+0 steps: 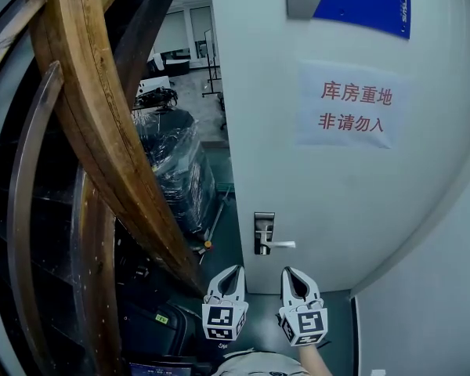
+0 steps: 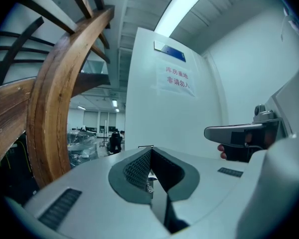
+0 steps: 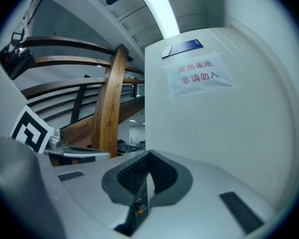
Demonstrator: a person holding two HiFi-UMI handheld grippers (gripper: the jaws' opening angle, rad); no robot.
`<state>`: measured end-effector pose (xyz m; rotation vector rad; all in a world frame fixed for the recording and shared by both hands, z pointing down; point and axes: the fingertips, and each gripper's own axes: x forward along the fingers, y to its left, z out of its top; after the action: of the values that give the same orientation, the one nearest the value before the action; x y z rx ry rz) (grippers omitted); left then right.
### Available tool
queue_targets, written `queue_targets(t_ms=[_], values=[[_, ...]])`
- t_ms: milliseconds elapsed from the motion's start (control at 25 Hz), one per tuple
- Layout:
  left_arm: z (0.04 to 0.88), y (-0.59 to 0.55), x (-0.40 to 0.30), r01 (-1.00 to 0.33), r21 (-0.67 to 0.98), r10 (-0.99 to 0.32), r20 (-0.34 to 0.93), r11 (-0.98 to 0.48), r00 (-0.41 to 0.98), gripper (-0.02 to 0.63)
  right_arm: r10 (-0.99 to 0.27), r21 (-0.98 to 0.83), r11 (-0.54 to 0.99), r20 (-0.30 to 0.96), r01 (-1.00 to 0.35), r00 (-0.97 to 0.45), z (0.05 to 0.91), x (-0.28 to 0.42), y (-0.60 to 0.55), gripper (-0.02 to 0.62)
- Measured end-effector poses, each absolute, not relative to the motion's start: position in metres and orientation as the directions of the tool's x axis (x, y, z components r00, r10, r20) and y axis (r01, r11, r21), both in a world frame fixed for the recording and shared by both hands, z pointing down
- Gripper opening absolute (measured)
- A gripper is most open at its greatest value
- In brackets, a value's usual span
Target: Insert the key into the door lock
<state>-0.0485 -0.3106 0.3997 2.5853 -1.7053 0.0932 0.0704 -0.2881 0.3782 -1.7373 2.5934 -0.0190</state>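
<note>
The white door [image 1: 337,194] stands ahead, with a metal lock plate [image 1: 263,227] and a lever handle [image 1: 282,244] at its left edge. My left gripper [image 1: 233,273] and right gripper [image 1: 291,273] hang side by side just below the handle, both pointing at the door and apart from it. In the left gripper view the left gripper [image 2: 151,158] has its jaws together; in the right gripper view the right gripper [image 3: 149,158] is the same. No key shows in any view. The gripper bodies hide the lock in both gripper views.
A curved wooden stair rail [image 1: 102,131] rises close on the left. Plastic-wrapped goods [image 1: 176,163] stand in the gap beside the door's edge. A paper sign [image 1: 351,106] and a blue plate [image 1: 360,2] are on the door. A wall [image 1: 431,312] is at the right.
</note>
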Motion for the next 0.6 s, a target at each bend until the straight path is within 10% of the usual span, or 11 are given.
queue_targets(t_ms=[600], values=[[0.4042,-0.3087,-0.0514,-0.917,-0.005,-0.914,0.090,-0.398,0.396,0.005,-0.926,-0.031,0.378,0.006,-0.925,-0.378,0.3847,0.0667,-0.2888,0.006]])
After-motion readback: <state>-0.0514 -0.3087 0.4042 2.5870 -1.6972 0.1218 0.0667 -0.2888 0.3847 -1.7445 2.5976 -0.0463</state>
